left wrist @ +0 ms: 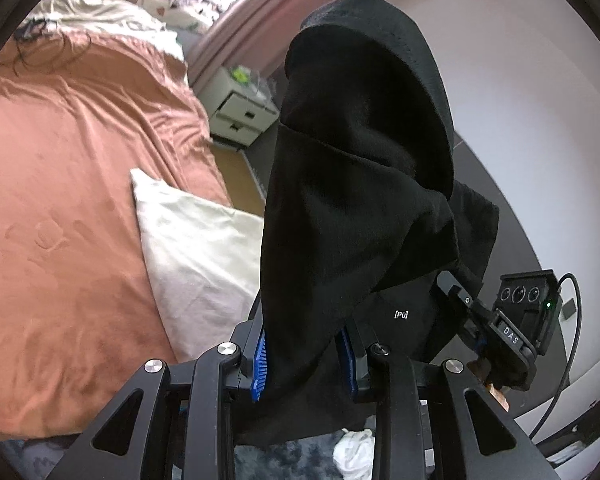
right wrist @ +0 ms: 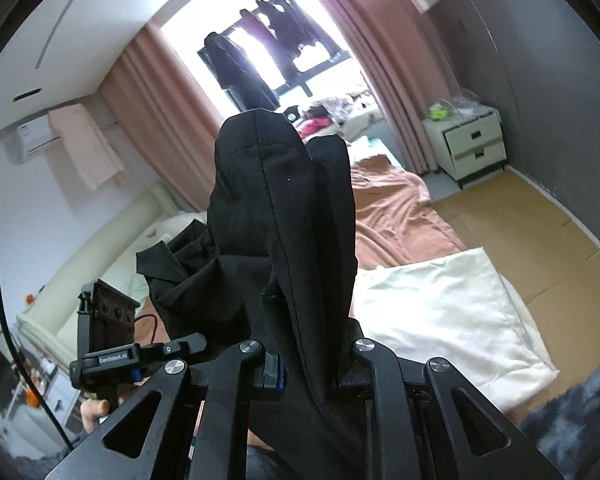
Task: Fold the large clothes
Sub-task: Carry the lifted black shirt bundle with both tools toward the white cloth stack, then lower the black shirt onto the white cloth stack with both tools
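Black garment [left wrist: 352,184] over rust bedspread [left wrist: 72,208], cream pillow [left wrist: 196,248] beside.

The black garment [left wrist: 356,200] draped over my left gripper [left wrist: 306,356] hides its fingertips, and it likewise hides those of my right gripper [right wrist: 308,364]; its lower end runs off frame.

One black garment [left wrist: 360,184] is counted, and two hand-held grippers: the left hand-held gripper [left wrist: 306,354] and the right hand-held gripper [right wrist: 308,364]. One bed [left wrist: 80,200] with one rust-brown cover is seen. One white pillow [left wrist: 196,248] is counted. One nightstand [right wrist: 466,144] with two drawers is seen at the far right.
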A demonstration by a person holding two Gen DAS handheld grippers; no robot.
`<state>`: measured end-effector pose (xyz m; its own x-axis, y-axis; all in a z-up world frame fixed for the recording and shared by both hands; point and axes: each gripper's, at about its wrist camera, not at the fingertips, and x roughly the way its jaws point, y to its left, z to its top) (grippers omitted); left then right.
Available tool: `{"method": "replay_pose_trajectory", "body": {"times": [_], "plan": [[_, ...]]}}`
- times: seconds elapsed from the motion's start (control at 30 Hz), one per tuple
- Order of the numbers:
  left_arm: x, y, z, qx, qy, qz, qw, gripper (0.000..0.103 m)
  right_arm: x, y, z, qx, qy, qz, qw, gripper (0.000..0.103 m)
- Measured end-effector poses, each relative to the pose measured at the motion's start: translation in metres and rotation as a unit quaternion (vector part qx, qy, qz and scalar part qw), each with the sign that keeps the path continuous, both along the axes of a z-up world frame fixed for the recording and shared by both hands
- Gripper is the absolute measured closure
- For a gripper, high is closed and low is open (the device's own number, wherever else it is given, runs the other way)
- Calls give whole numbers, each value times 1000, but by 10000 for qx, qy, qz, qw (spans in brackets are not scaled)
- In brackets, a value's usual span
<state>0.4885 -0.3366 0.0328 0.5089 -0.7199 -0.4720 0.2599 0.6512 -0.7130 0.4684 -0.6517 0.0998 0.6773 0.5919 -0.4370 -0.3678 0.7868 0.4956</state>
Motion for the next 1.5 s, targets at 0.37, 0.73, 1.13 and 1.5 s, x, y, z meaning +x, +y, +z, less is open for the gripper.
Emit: {"method": "replay_pose_trajectory", "body": {"times": [0.37, 0.73, 1.13, 1.5], "plan": [[93, -13, -72, 4, 705, -102, 9975, 73, 107, -17, -74, 109, 729, -206, 9971, 87], [158, -18, -140, 137, 1265, -187, 9917, 73, 197, -13, -144, -317, 1635, -294, 9856, 87], [179, -4, -174, 387, 1539, -4, 9873, 44, 204, -46, -172, -1065, 2288, -1806, 9506, 42], [142, 8, -162, 617, 1101, -74, 9920, 46, 52, -111, -152, -586, 2116, -2802, 9345, 33]]}}
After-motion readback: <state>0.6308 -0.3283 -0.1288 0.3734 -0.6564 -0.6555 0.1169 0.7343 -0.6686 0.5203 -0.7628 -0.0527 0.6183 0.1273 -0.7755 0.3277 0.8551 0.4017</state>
